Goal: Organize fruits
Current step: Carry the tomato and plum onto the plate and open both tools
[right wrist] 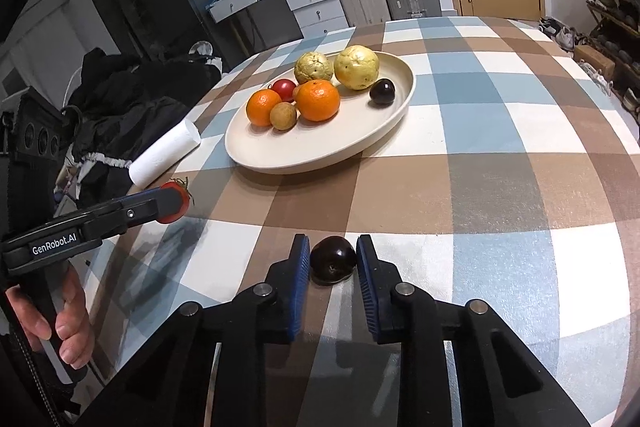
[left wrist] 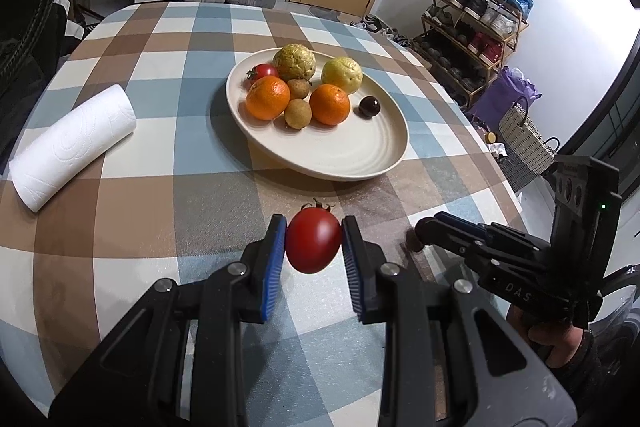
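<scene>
Fruit sits mostly on your cream plate (left wrist: 360,163), a shallow oval dish with ridged rings and a matte glaze, resting on the checked cloth (left wrist: 160,227) of brown, blue and white squares. On it you have 2 glossy, dimpled oranges (left wrist: 267,97), 2 knobbly yellow-green guavas (left wrist: 294,62), 2 small tan longans (left wrist: 298,113) with dull skin, 1 smooth red tomato (left wrist: 263,71) at the far rim, and 1 shiny dark plum (left wrist: 369,106) apart from the cluster.

Your left gripper (left wrist: 313,247) clamps a second tomato (left wrist: 313,246), oval and glossy with its green calyx pointing away, squeezed between the ribbed blue pads (left wrist: 275,267). In the right wrist view it hangs clear above the cloth.

Your right gripper (right wrist: 333,261) brackets a second plum (right wrist: 333,259); both blue pads (right wrist: 299,287) touch its sides, and the fruit looks to rest on the cloth near the table edge.

A soft, embossed paper towel roll (left wrist: 72,143) lies on its side left of the plate, well apart from it.
</scene>
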The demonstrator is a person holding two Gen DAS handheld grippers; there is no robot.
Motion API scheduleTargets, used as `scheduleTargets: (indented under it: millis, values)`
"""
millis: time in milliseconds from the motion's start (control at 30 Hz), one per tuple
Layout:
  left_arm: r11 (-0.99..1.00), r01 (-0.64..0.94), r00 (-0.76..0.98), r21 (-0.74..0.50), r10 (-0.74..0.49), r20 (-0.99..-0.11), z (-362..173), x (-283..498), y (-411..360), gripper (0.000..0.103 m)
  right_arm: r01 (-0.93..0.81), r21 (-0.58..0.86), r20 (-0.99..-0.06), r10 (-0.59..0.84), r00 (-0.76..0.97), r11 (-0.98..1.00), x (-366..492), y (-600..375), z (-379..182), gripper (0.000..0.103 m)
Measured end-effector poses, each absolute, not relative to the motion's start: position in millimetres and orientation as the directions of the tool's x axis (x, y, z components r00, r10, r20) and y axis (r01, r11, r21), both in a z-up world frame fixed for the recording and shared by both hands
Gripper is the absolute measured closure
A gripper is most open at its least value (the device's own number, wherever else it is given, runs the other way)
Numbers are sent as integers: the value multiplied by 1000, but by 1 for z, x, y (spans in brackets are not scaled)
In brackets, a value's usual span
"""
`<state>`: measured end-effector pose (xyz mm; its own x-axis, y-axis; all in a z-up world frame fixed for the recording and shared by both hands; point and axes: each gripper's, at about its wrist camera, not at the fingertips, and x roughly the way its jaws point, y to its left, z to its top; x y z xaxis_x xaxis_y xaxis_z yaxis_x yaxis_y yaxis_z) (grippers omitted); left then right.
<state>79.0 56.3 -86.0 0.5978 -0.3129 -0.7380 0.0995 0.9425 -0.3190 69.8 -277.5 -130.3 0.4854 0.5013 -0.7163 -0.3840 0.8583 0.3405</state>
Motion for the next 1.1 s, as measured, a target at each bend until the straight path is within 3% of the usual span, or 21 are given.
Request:
scheduleTargets:
  millis: [500, 1100]
  values:
    - [935, 167, 601, -312, -348, -720, -68, 116, 29, 78, -395, 341, -664, 516, 541, 853, 78, -296, -107, 78]
    - [926, 206, 582, -315, -375, -721, -72, 180, 1, 78, -467, 323, -606, 559, 566, 823, 160, -278, -60, 78]
